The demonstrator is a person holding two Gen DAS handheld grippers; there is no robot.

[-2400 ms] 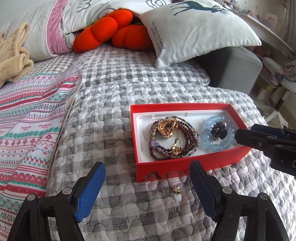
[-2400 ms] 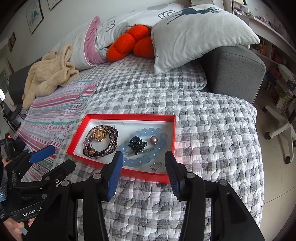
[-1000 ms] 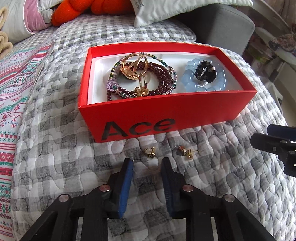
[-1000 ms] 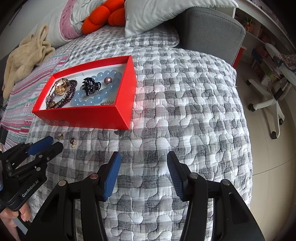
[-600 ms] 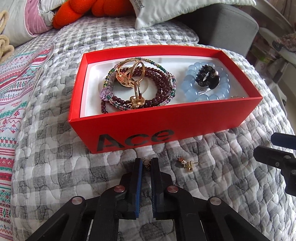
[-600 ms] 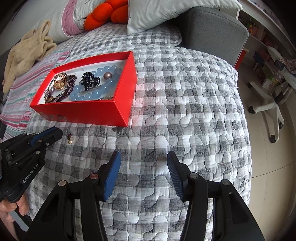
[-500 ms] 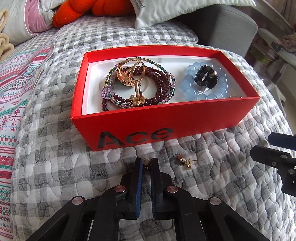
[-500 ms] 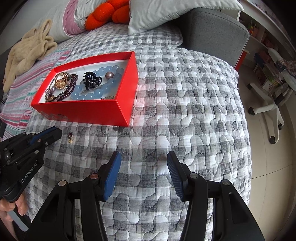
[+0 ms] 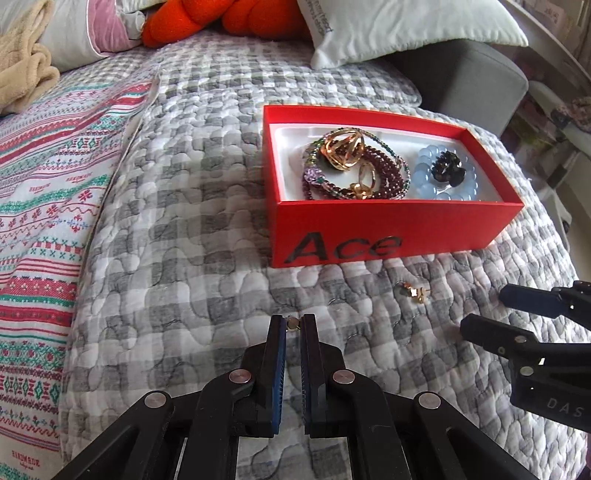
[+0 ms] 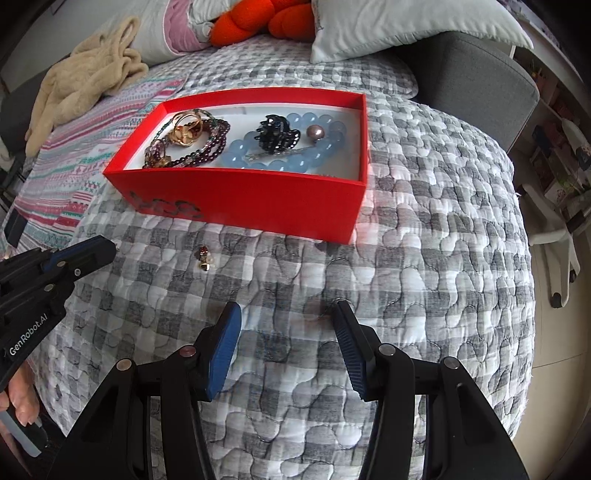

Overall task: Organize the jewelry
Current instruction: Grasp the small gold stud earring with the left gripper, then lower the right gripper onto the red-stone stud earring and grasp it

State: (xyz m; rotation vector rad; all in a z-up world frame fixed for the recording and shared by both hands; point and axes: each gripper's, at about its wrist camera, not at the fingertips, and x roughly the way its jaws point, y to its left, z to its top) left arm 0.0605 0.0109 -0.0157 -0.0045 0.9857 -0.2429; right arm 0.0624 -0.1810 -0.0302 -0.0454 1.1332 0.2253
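A red box (image 9: 388, 236) marked "Ace" sits on the grey checked quilt and holds dark red bead bracelets (image 9: 384, 177), gold rings (image 9: 341, 149), a blue bead bracelet (image 9: 424, 177) and a black hair claw (image 9: 447, 168). My left gripper (image 9: 293, 323) is shut on a small gold earring (image 9: 293, 323), held above the quilt in front of the box. A second gold earring (image 9: 413, 291) lies on the quilt near the box; it also shows in the right wrist view (image 10: 205, 258). My right gripper (image 10: 286, 314) is open and empty over the quilt, in front of the box (image 10: 251, 201).
Pillows (image 9: 399, 26) and an orange plush (image 9: 229, 18) lie at the back. A striped patterned blanket (image 9: 48, 177) lies left, with a beige throw (image 10: 85, 77). A grey sofa arm (image 10: 476, 74) and a white chair base (image 10: 557, 251) stand right, past the quilt's edge.
My left gripper closed on the small gold earring and has lifted it off the quilt, drawing back and to the left. The right gripper stayed open and moved closer to the box.
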